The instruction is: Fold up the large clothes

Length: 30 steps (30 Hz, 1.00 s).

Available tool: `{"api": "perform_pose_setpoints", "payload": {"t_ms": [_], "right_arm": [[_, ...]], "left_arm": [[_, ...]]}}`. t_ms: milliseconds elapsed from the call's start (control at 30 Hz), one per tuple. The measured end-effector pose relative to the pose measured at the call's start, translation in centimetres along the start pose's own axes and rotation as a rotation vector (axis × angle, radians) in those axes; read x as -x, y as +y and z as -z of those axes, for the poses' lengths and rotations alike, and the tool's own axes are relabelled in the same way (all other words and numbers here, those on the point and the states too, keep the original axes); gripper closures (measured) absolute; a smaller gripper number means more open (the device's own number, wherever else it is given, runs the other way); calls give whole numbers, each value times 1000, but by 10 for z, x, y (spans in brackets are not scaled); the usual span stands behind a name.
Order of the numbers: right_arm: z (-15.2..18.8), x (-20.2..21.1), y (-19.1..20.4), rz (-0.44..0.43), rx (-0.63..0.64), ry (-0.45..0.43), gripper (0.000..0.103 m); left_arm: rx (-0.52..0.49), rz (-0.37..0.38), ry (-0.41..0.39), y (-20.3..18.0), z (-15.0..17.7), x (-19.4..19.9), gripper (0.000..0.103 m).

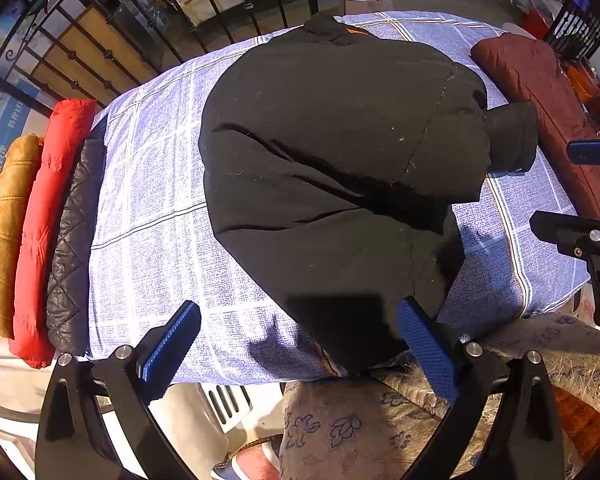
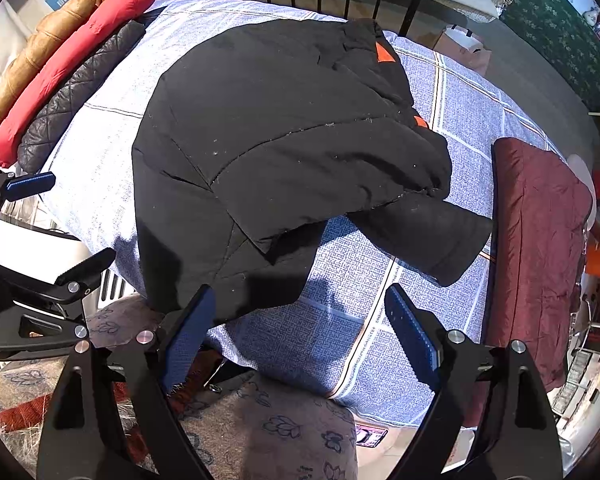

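Observation:
A large black padded jacket (image 1: pixel 332 152) (image 2: pixel 284 140) lies spread on a table with a blue checked cloth (image 1: pixel 148 216) (image 2: pixel 452 112). One sleeve (image 2: pixel 428 232) sticks out to the right, and orange patches (image 2: pixel 384 54) show near the collar at the far end. My left gripper (image 1: pixel 300 344) hovers open above the jacket's near hem, nothing between its blue pads. My right gripper (image 2: pixel 304 328) is also open, above the near table edge beside the hem, holding nothing. Each gripper shows at the other view's side edge.
Folded garments line the left edge: a tan one (image 1: pixel 8 232), a red one (image 1: pixel 48 220), a black quilted one (image 1: pixel 74 240). A dark red folded garment (image 2: pixel 540 248) lies on the right. A person's floral-patterned trousers (image 2: pixel 268 420) stand at the near edge. A black metal railing (image 1: pixel 100 48) runs behind.

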State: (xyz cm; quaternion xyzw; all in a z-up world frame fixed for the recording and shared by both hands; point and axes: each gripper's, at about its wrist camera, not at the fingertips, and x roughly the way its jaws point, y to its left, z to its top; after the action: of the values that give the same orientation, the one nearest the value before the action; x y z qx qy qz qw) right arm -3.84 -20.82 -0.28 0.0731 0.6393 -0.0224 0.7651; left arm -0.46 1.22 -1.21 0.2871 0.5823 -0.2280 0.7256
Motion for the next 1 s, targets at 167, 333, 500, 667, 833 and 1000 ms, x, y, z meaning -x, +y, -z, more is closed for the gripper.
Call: {"api": "perform_pose_setpoints", "payload": {"t_ms": [167,333,500,667,833,1000], "right_arm": [[0,0,0,-16,-2,-3,18],[0,0,0,-15,-4,1,18],[-1,0,0,-5,0,0,18],[-1,0,0,-8,-1,0,18],[0,-1,0,-13,-4,7,18],[1,-1,0,-20,-3,8,18]], "left_arm": [[0,-1,0,0,0,0,6],[1,0,-1,0,0,0,6],[-2,-1,-1,0,1,0,6],[-2,-3,0,0,2,0,6],[-3,-2,2,0,2,1,6],[0,-5,3,0,3,-1,6]]}}
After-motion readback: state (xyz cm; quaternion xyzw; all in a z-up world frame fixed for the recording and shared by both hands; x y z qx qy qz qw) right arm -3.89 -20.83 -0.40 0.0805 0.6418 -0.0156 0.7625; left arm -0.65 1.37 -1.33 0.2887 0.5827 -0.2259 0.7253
